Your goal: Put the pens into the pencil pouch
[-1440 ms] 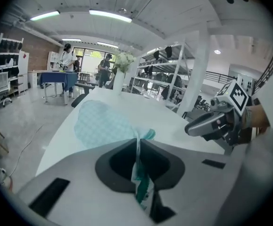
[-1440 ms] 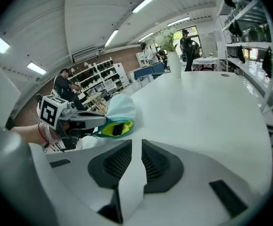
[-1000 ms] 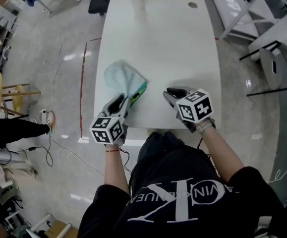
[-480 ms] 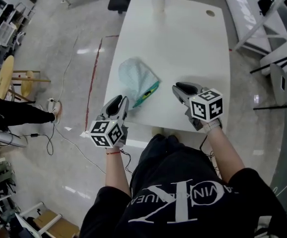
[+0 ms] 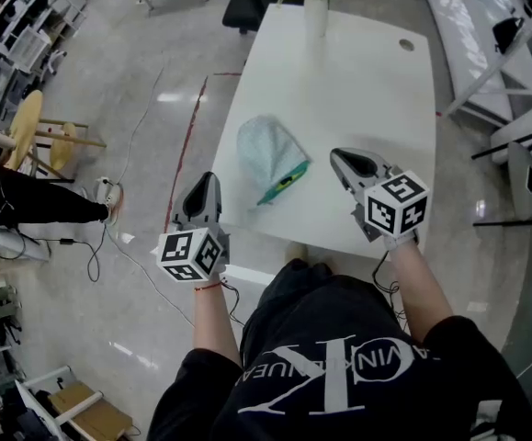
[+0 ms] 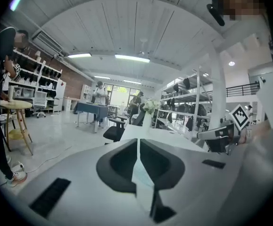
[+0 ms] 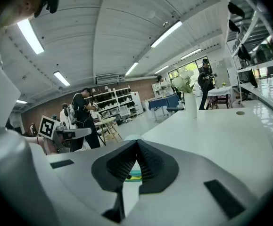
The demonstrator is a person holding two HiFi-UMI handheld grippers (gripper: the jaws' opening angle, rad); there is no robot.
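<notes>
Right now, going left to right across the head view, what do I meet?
Wooden stool, left tongs, pouch, right tongs. Both tongs have just closed, with nothing between them.

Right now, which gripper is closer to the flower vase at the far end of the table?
Right. The right gripper is over the table's near side, with the vase ahead, slightly left. The left gripper is by the near left corner, farther off.

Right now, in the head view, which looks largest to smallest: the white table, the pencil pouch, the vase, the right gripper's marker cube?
1. white table
2. pencil pouch and marker cube of the right gripper: about alike, cube nearer the camera, so unranked
3. vase
</notes>
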